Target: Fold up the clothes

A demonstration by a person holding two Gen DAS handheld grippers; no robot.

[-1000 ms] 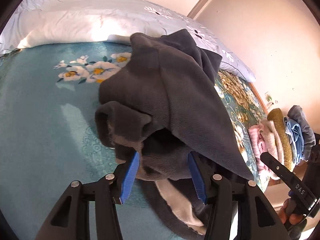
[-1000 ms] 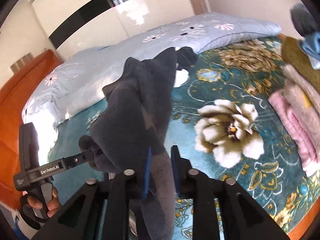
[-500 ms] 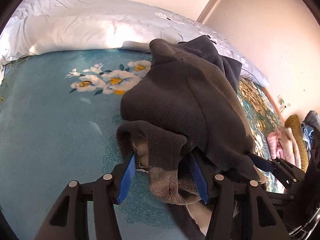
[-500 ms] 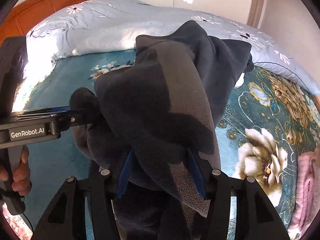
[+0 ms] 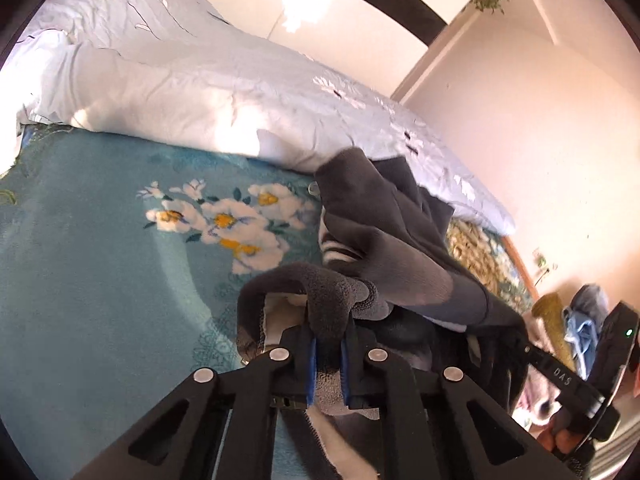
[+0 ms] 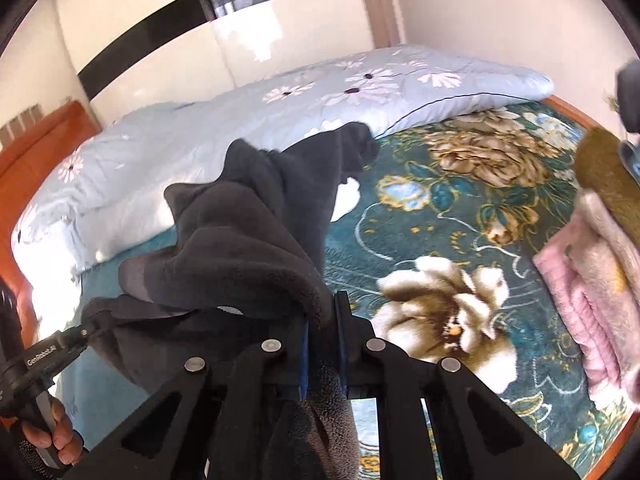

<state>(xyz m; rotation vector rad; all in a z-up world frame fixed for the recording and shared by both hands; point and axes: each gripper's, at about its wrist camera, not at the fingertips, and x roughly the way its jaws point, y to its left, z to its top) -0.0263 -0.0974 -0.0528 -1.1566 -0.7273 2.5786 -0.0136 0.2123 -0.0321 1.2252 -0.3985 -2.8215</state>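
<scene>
A dark grey fleece garment with a white lining lies bunched over the teal floral blanket. My left gripper is shut on a thick fold of its near edge. My right gripper is shut on another fold of the same garment, which drapes away toward the quilt. Each gripper shows in the other's view: the right one at the lower right, the left one at the lower left. The garment is lifted between them.
A pale blue quilt with white flowers lies along the far side of the bed. A stack of folded clothes, pink, olive and blue, sits at the right edge. An orange headboard stands at the left.
Both grippers were open around the fleece half a second ago and have closed on folds of it. The garment now stretches lower and flatter between them.
</scene>
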